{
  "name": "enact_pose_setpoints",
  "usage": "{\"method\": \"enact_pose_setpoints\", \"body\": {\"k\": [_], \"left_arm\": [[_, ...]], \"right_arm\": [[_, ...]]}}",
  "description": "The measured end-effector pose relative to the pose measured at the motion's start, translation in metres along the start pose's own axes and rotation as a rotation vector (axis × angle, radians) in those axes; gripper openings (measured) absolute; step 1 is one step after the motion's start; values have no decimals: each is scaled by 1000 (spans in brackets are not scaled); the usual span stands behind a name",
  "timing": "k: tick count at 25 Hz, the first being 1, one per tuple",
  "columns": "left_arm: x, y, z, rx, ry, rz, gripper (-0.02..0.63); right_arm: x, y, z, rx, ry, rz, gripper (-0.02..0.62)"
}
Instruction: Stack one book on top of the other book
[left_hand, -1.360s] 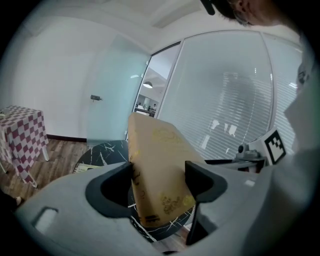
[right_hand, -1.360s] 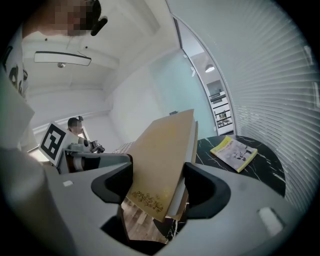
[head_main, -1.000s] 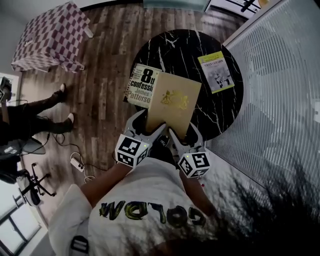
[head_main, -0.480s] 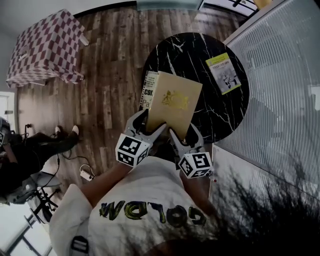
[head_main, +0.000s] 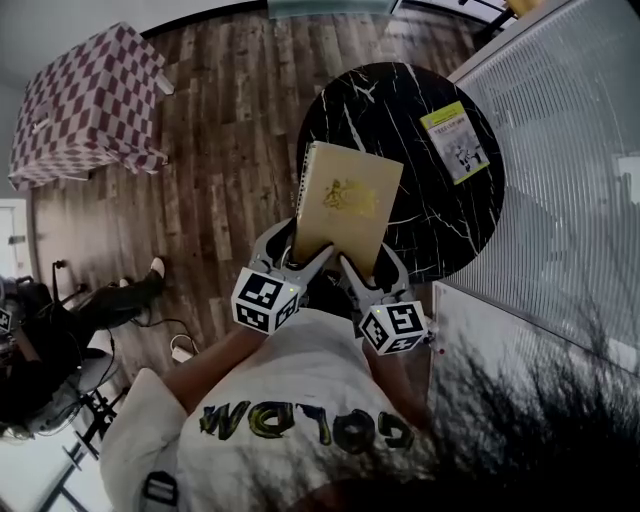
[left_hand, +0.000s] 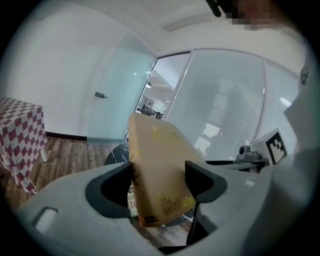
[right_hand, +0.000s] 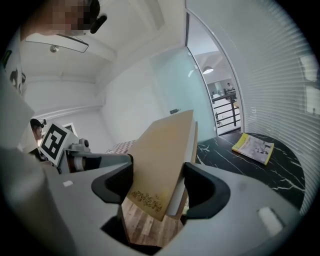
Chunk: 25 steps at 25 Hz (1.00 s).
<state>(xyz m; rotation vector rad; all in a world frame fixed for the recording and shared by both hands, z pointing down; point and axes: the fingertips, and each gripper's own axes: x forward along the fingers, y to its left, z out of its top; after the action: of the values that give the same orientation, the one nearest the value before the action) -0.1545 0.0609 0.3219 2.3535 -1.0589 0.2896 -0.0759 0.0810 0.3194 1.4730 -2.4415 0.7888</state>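
Observation:
A tan hardback with a gold emblem is held over the near left part of the round black marble table. My left gripper is shut on its near left corner and my right gripper on its near right corner. The left gripper view shows the tan book tilted between the pads, and the right gripper view shows it the same way. The white book with red lettering lies under it, almost wholly covered. I cannot tell whether the two books touch.
A yellow booklet lies at the far right of the table. A red-and-white checkered block stands on the wood floor to the left. A glass wall with blinds runs along the right. A person's leg is at the left.
The tan book, carried by both grippers, has moved left across the table over the white book. The white book's cover showed beside it before and is now hidden beneath.

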Motion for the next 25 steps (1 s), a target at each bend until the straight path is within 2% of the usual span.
{"method": "enact_pose_setpoints", "body": {"k": [13, 25], "left_arm": [[13, -4, -10, -26, 12, 20, 339], [47, 20, -21, -39, 64, 33, 339]], "right_arm": [[0, -15, -7, 1, 37, 13, 322], [33, -42, -18, 19, 81, 27, 322]]}}
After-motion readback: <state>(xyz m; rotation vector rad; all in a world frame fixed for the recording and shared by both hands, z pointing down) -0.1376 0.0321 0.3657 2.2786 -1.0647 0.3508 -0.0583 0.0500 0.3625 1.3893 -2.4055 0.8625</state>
